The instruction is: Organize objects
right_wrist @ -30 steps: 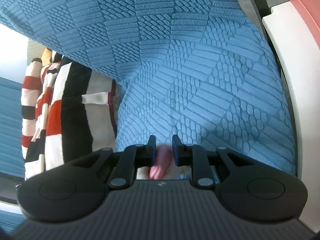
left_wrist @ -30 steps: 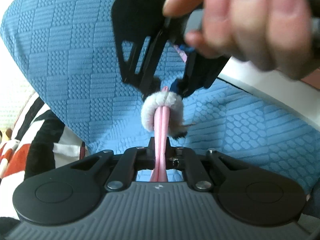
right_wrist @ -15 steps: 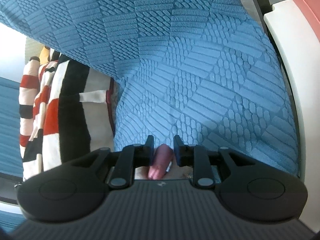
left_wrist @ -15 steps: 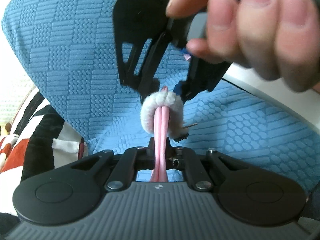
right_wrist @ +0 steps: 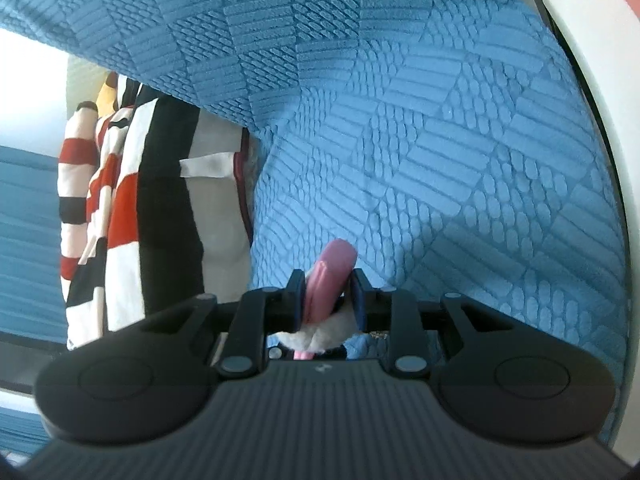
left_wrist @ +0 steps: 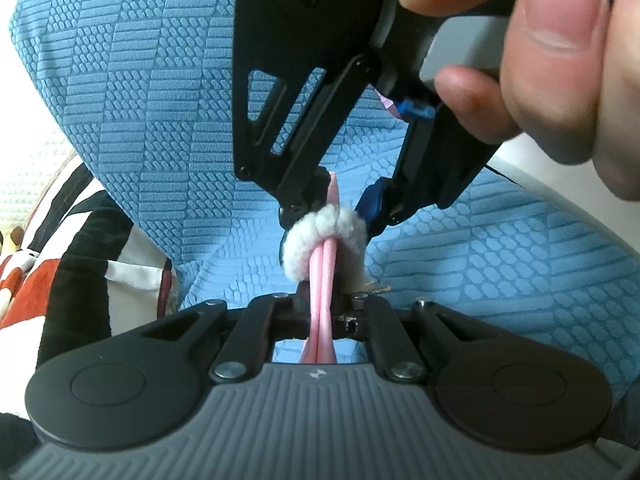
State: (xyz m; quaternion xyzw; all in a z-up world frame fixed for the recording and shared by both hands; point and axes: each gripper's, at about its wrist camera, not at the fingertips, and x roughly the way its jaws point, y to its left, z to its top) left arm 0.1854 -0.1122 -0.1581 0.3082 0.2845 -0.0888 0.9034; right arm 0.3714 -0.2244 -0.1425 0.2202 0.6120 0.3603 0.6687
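A pink band (left_wrist: 320, 264), folded double, runs through a white fluffy ring (left_wrist: 348, 228). My left gripper (left_wrist: 320, 308) is shut on the band's near end, just below the ring. Facing it, my right gripper (left_wrist: 338, 208) is held by a hand (left_wrist: 560, 60), and its fingers straddle the top of the ring. In the right wrist view the band's looped end (right_wrist: 332, 272) fills the gap between the blue pads of the right gripper (right_wrist: 328, 292), whose jaws are opening slightly. The ring (right_wrist: 316, 338) bulges just beneath them.
A blue textured cushion cover (left_wrist: 160, 120) fills the background behind both grippers and also shows in the right wrist view (right_wrist: 440, 160). A red, black and white striped cloth (right_wrist: 132, 208) lies to the left. A white hard edge (right_wrist: 592, 120) runs down the right side.
The right gripper's jaws have widened. The pink loop now stands taller and fuller between them, and the white ring shows under the pads. The left gripper has kept its grip and place.
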